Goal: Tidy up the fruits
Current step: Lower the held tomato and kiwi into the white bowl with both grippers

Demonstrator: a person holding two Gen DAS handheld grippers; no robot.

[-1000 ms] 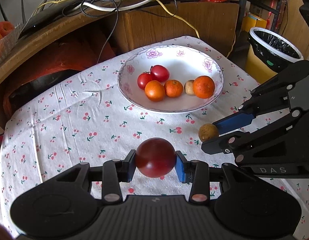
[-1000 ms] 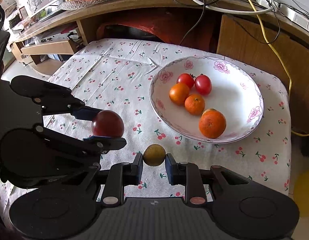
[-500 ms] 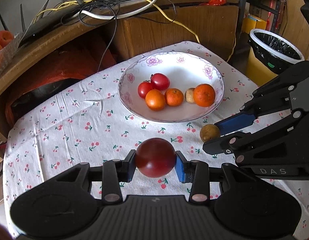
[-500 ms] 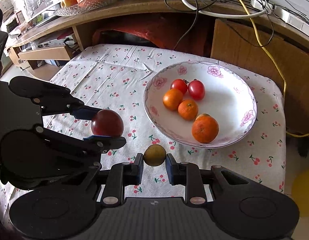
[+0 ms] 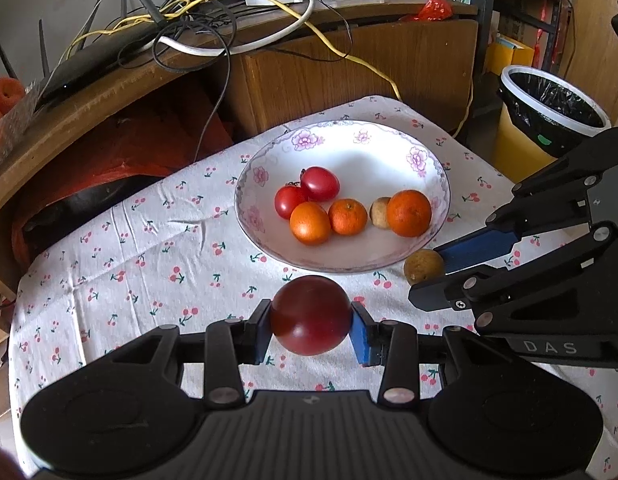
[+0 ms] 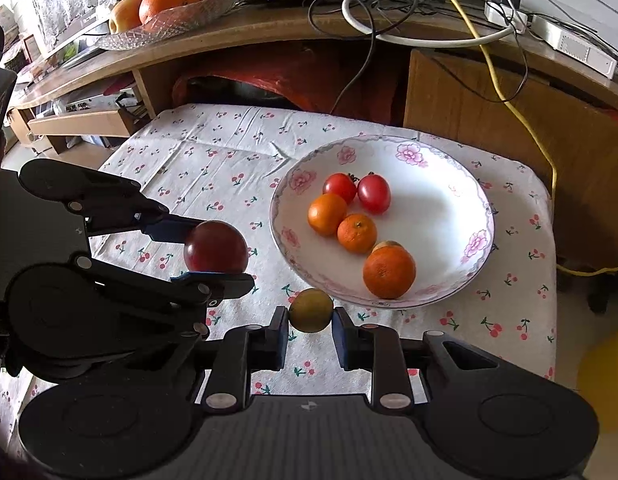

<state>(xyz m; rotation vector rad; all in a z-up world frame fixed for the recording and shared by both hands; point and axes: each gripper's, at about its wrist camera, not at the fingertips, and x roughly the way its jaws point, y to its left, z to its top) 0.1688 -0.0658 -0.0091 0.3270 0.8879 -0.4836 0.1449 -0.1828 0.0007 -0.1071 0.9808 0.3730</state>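
My left gripper [image 5: 311, 322] is shut on a dark red plum [image 5: 310, 314], held above the cherry-print cloth just in front of the flowered white bowl [image 5: 425, 156]. Seen from the right wrist, the same plum [image 6: 215, 247] sits between the left fingers. My right gripper [image 6: 311, 320] is shut on a small yellow-brown fruit [image 6: 311, 310], which appears in the left wrist view as the small fruit [image 5: 423, 266] beside the bowl's near rim. The bowl [image 6: 453, 160] holds two red tomatoes [image 5: 307, 192], several oranges [image 5: 409, 213] and one small brown fruit [image 5: 380, 211].
Behind the table runs a curved wooden shelf [image 5: 109, 92] with tangled cables [image 5: 213, 24] and a glass dish of oranges and apples [image 6: 169, 0]. A yellow bin with a black liner [image 5: 549, 100] stands to the right. Red plastic lies under the shelf.
Both grippers, each keeping its fruit, have pulled back and up from the bowl; the bowl looks smaller and farther, and more of the shelf shows.
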